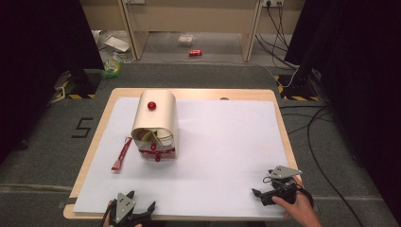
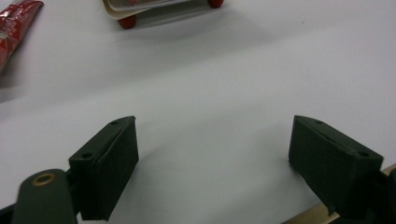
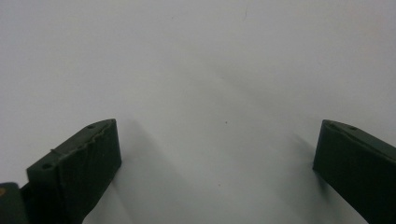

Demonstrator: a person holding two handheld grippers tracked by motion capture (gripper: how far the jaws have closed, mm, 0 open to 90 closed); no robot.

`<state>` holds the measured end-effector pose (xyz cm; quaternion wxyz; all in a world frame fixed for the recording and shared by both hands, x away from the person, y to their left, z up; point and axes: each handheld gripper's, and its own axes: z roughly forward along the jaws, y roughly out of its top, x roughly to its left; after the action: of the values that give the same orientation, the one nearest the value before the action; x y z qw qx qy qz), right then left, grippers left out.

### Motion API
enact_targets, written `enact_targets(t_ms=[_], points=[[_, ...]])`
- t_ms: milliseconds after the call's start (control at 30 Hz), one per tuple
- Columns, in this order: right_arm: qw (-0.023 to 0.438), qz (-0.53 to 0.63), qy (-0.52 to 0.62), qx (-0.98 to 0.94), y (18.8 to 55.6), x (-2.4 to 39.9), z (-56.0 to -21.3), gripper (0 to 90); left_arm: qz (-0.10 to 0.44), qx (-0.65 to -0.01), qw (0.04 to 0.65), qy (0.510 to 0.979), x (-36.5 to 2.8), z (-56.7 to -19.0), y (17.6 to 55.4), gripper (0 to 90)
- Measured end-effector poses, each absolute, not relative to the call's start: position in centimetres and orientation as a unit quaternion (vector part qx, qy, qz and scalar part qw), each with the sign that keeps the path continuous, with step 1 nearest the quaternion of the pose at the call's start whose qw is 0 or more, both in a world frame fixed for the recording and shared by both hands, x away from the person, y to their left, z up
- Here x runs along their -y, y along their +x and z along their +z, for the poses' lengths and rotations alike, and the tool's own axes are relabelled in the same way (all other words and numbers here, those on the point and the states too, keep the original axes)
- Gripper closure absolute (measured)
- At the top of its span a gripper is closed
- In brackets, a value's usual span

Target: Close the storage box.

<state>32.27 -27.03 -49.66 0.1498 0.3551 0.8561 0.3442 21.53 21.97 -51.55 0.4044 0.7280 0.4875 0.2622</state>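
Box [image 1: 154, 124], cream-coloured with a rounded top and a red knob [image 1: 151, 105], stands on the left half of the white sheet [image 1: 227, 142] that covers the wooden table [image 1: 279, 109]; it has red trim and small red feet at its near end, where a curved flap shows at the opening. It is well apart from both grippers, far up the sheet from the left gripper [image 1: 142, 205] and far across to the left of the right gripper [image 1: 257, 192]. Bare sheet lies between the box and each gripper, with nothing in the way. The left gripper sits at the near left edge of the table, jaws spread wide and holding nothing; in the left gripper view [image 2: 215, 154] the box's red feet [image 2: 127, 21] show at the top edge, straight ahead. The right gripper rests at the near right corner, held by a hand [image 1: 298, 208], jaws likewise parted and empty; in the right gripper view [image 3: 217, 154] plain sheet lies before it. A red sachet [image 1: 122, 153] lies on the sheet just left of the box, apart from it, and shows at the top left corner of the left gripper view [image 2: 11, 23].
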Motion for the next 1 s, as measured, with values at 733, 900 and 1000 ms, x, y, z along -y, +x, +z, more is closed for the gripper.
enact_targets(t_ms=[733, 900, 1000], points=[[0.150, 0.344, 0.355, -0.856, 32.3, 27.0, -49.7, 1.3, 0.265, -0.496, 0.412, 0.717, -21.8, -52.0, 19.8, 15.1], [0.150, 0.344, 0.355, -0.856, 32.3, 27.0, -49.7, 1.3, 0.271, -0.498, 0.416, 0.711, -21.7, -52.2, 19.4, 15.2], [0.150, 0.344, 0.355, -0.856, 32.3, 27.0, -49.7, 1.3, 0.271, -0.498, 0.417, 0.710, -21.7, -52.2, 19.4, 15.1]])
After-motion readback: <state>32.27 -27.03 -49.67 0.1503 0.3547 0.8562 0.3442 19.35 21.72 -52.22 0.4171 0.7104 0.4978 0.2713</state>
